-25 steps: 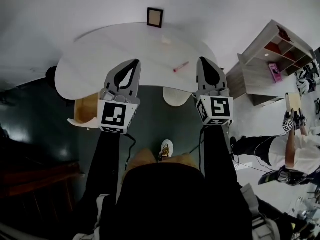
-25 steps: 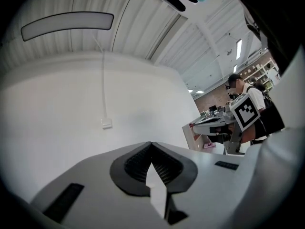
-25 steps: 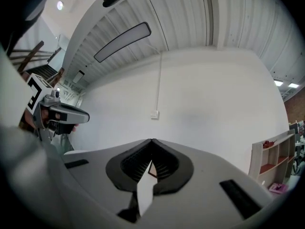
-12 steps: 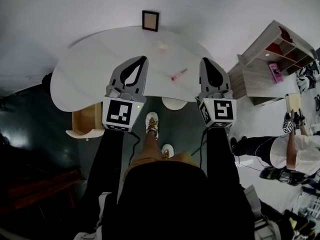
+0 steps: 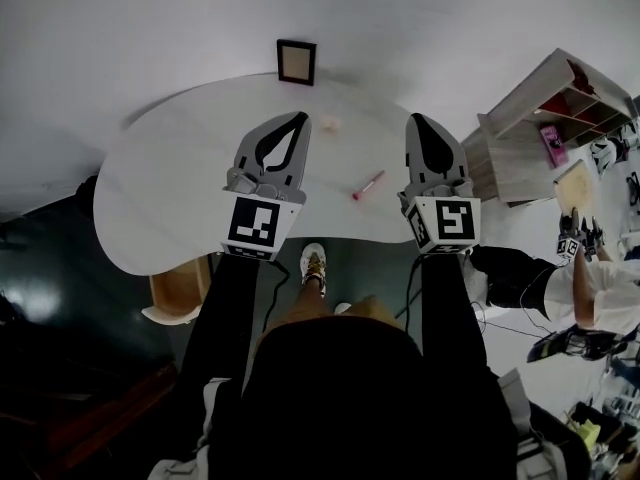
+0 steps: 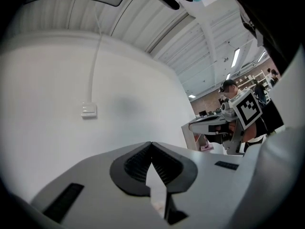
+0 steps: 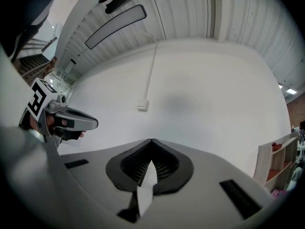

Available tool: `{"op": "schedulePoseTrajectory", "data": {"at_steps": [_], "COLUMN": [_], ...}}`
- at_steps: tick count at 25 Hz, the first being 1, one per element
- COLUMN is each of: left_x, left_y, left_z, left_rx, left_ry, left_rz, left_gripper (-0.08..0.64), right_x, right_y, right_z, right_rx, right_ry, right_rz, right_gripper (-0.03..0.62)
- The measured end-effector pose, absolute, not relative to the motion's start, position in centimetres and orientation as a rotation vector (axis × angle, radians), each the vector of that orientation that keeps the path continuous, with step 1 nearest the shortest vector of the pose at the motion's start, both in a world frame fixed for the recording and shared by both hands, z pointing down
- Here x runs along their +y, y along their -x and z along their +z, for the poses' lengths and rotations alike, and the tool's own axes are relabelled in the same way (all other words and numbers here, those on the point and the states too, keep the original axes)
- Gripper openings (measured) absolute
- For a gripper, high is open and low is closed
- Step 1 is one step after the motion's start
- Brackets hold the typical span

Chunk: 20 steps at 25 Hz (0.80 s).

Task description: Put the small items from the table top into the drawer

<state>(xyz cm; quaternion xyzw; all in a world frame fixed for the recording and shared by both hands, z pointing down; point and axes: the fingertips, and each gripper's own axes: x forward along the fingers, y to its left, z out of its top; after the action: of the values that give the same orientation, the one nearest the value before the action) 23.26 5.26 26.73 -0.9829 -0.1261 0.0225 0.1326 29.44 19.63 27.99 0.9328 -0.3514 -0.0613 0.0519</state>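
The white rounded table (image 5: 170, 178) stands against the wall. Its wooden drawer (image 5: 178, 290) is pulled out below the near left edge with its top open, which looks like readiness to take the small things off the table top. The person stands at the near edge with both black-sleeved arms stretched forward side by side, so each tool reaches out over the table. The left gripper (image 5: 298, 118) points ahead and a little to the right, its marker cube toward the person. Its jaws are pressed together with nothing between them, and its own view looks over the closed tips at the bare wall, not down at any item. The right gripper (image 5: 418, 120) is held roughly parallel and well apart from it, also closed tip to tip and empty, and likewise aimed level at the wall. Held this way, neither tool is set for a pick; the pose reads as an approach, with no lowering begun. A small dark picture frame (image 5: 296, 61) stands upright at the far edge of the table by the wall. The pink pen (image 5: 367, 185) lies slantwise on the top between the two grippers, nearer the right one and close to the near edge, so the right gripper is probably the handier for it. A small pale item (image 5: 328, 123) rests just right of the left gripper's tips; what it is cannot be told
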Motion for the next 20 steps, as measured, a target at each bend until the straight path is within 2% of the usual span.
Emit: {"op": "schedulePoseTrajectory", "data": {"at_steps": [11, 20], "left_x": [1.9, 1.5], "left_y": [-32.1, -35.5], "left_z": [29.5, 32.3], "left_rx": [-0.580, -0.685], "left_ry": [2.827, 2.828], "left_rz": [-0.009, -0.073], "left_gripper": [0.015, 0.015], "right_x": [15.2, 14.6], "right_y": [-36.1, -39.1], "right_z": [29.0, 30.8], "right_rx": [-0.930, -0.838], "right_ry": [-2.846, -2.847], "right_rz": [-0.146, -0.059], "right_gripper": [0.023, 0.023]}}
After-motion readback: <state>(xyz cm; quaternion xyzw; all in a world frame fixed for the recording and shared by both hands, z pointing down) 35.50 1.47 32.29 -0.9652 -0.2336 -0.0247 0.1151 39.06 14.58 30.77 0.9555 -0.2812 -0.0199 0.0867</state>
